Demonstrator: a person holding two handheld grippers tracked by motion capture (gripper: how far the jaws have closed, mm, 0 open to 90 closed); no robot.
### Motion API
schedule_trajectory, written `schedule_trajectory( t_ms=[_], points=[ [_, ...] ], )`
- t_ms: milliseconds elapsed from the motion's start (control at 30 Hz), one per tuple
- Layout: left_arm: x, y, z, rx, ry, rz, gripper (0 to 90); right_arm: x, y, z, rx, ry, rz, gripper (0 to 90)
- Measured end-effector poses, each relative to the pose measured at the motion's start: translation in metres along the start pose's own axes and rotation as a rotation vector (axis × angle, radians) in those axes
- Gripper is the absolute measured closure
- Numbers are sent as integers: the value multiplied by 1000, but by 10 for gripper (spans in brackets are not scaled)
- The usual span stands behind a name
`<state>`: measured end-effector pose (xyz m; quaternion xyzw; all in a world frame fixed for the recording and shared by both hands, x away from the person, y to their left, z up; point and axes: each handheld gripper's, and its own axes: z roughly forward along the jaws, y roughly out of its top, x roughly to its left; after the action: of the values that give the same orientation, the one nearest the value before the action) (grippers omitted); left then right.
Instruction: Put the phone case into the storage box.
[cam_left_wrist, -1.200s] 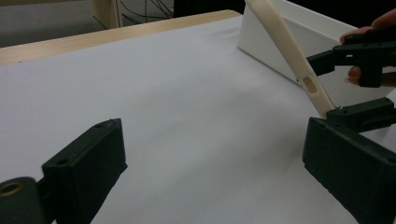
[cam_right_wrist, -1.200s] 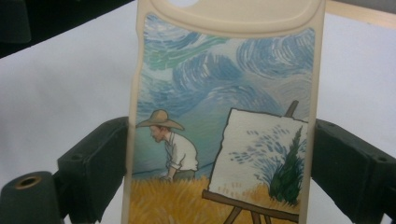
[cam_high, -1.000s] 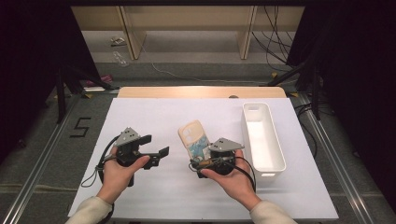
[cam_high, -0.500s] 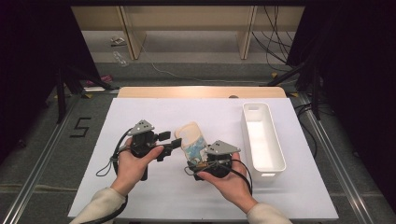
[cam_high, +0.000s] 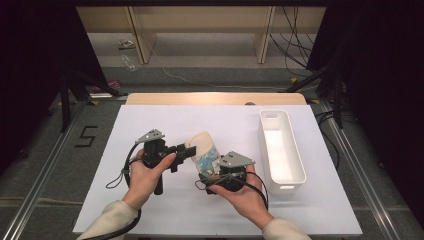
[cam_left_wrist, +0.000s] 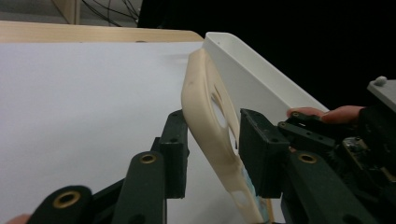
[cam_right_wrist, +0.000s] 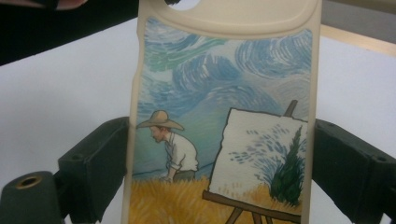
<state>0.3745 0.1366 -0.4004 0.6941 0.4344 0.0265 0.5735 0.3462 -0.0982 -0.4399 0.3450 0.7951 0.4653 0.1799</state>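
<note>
While the right hand-held gripper (cam_high: 216, 167) pinches the phone case (cam_high: 202, 150), a white sheet (cam_high: 150, 120) covers the table amid dark surroundings.

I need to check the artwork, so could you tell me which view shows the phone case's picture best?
The right gripper view: the phone case faces the camera, painted side clear, held across its width. The left gripper view shows its cream edge; the high view shows it small between the grippers.
</note>
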Motion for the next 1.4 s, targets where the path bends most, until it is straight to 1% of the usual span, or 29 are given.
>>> schedule_trajectory(
  t_ms=[33, 100, 200, 333, 500, 533, 567, 600, 667, 767, 800, 933, 967, 1000, 1033, 1067, 1133, 1200, 1233, 1300, 1367, 1400],
  points=[
    [0, -1, 1, 1, -7, -11, 582, -1, 2, -1, -13, -3, 10, 115],
    [-1, -4, 4, 5, -29, -10, 569, -1, 3, -2, -23, -8, 10, 116],
    [-3, -8, 7, 12, -49, -20, 566, -3, 5, -5, -38, -19, 17, 116],
    [-7, -15, 12, 42, -63, -19, 577, -4, 5, -5, -42, -25, 15, 116],
    [-10, -19, 16, 56, -75, -18, 639, -3, 5, -5, -47, -24, 14, 116],
    [-11, -19, 16, 54, -75, -21, 655, -2, 5, -5, -48, -25, 11, 116],
    [-11, -19, 16, 51, -75, -23, 694, -2, 5, -5, -45, -23, 12, 116],
    [-10, -19, 16, 49, -75, -22, 694, -2, 5, -5, -45, -23, 12, 116],
    [-10, -19, 15, 40, -94, -31, 734, -1, 4, -4, -45, -23, 13, 115],
    [-13, -19, 14, 28, -111, -29, 791, -1, 4, -4, -51, -26, 12, 113],
    [-14, -19, 14, 25, -108, -15, 793, -1, 4, -3, -55, -27, 9, 112],
    [-15, -18, 13, 13, -107, 3, 795, -2, 5, -4, -65, -19, -8, 85],
    [-14, -18, 12, 12, -97, 14, 796, -2, 6, -4, -67, -17, -37, 45],
    [-13, -18, 12, 7, -92, 16, 796, -3, 6, -5, -46, -1, -91, 5],
    [-12, -18, 12, 5, -91, 18, 796, -3, 6, -5, -43, -1, -108, 4],
    [-11, -18, 12, 2, -86, 22, 796, -3, 6, -6, -49, 7, -103, 3],
    [-10, -18, 12, -2, -72, 39, 795, -4, 7, -7, -62, -2, -83, 3],
    [-10, -18, 12, -3, -51, 67, 795, -5, 8, -7, -64, 0, -87, 3],
    [-9, -19, 12, -4, -43, 77, 795, -6, 8, -9, -78, -7, -83, 3],
    [-8, -19, 11, -6, -27, 96, 795, -7, 9, -10, -79, 2, -80, 3],
    [-6, -20, 11, -5, -5, 121, 795, -8, 10, -12, -98, -3, -76, 3],
    [-5, -20, 11, -7, 1, 120, 795, -9, 11, -14, -113, -3, -68, 3]
  ],
)
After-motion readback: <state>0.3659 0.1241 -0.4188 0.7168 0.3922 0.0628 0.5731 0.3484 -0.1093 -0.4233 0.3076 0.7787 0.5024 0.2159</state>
